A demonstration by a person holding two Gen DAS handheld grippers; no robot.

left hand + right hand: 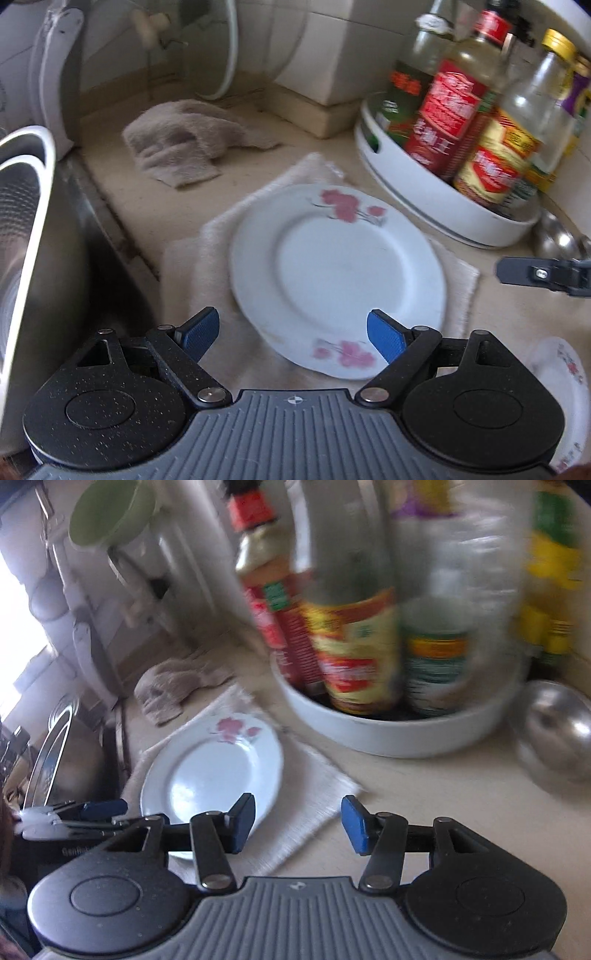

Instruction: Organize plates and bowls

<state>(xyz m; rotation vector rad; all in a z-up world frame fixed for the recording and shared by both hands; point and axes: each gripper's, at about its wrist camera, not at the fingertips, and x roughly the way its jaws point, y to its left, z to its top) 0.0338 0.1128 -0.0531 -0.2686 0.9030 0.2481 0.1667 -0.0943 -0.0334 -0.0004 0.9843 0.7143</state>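
Tongs, left (293, 334) and right (297, 823), gape empty above plate (338, 273) (bottles blurred).

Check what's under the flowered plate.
The plate lies on a pale cloth spread on the counter. The cloth shows all around it; whatever lies beneath the plate's middle is covered.

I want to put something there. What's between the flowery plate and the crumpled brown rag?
Only the pale cloth under the plate, then bare counter up to the rag. The left wrist view shows it best.
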